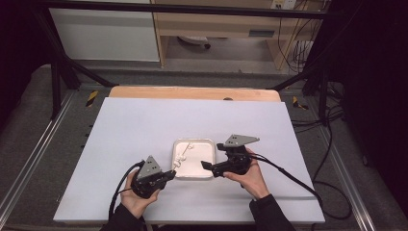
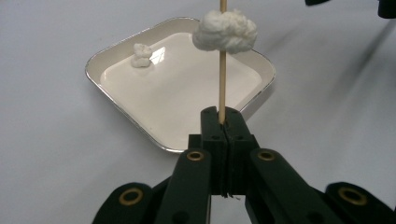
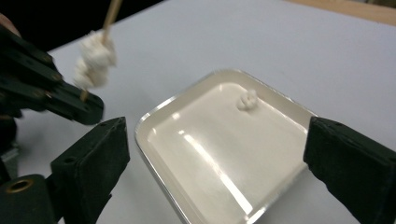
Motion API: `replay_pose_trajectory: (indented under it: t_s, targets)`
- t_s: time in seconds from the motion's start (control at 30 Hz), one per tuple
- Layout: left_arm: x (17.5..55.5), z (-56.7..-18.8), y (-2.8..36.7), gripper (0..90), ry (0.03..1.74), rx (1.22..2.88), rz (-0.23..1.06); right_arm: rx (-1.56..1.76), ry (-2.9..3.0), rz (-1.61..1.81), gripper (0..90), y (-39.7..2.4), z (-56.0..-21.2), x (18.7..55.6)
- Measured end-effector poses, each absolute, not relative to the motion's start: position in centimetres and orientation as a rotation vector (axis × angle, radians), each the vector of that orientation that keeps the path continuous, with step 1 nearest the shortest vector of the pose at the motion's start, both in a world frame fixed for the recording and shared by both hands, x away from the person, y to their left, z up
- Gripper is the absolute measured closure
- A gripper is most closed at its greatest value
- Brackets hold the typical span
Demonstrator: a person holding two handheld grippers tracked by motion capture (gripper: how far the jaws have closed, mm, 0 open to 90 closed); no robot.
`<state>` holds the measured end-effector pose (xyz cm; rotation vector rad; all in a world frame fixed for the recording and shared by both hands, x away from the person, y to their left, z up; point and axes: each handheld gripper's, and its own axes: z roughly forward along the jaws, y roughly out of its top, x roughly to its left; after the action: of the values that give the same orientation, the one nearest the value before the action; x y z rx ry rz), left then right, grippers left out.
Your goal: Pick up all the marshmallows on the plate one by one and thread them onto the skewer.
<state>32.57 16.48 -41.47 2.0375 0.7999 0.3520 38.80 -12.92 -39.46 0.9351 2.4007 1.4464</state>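
White bench, a wooden skewer being loaded with soft white lumps from a shallow tray.

Nearest the person, the left tongs are clenched on the butt of the wooden skewer, which slants up over the tray's near edge with a cluster of white marshmallow-like lumps already threaded on it. Just beside them, the right tongs stand released and empty over the near right part of the white tray. Farther in, one loose white lump lies near the tray's far side, apart from both tongs. To do the next pick well, I judge the right tongs should reach across to that lump, pinch it lightly at its sides so it is not crushed, and carry it to the skewer's tip while the left tongs hold the stick steady.
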Motion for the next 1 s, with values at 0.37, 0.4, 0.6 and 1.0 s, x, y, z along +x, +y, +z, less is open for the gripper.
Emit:
replay_pose_trajectory:
  t_s: [0.37, 0.4, 0.6, 1.0]
  targets:
    - [32.8, -41.4, 17.3, 88.7, 0.819, 2.023, 0.339, 0.995, 2.360, 1.421, 4.6, -11.8, -39.9, 40.5]
    - [32.8, -41.4, 17.4, 88.7, 0.820, 2.022, 0.337, 1.001, 2.362, 1.406, 4.1, -11.5, -39.8, 40.7]
    - [32.9, -41.3, 17.8, 88.7, 0.829, 2.012, 0.335, 1.012, 2.385, 1.362, 2.5, -9.9, -39.6, 42.3]
    - [33.1, -41.3, 18.2, 88.6, 0.843, 2.005, 0.329, 1.018, 2.438, 1.260, 3.9, -7.0, -40.7, 45.1]
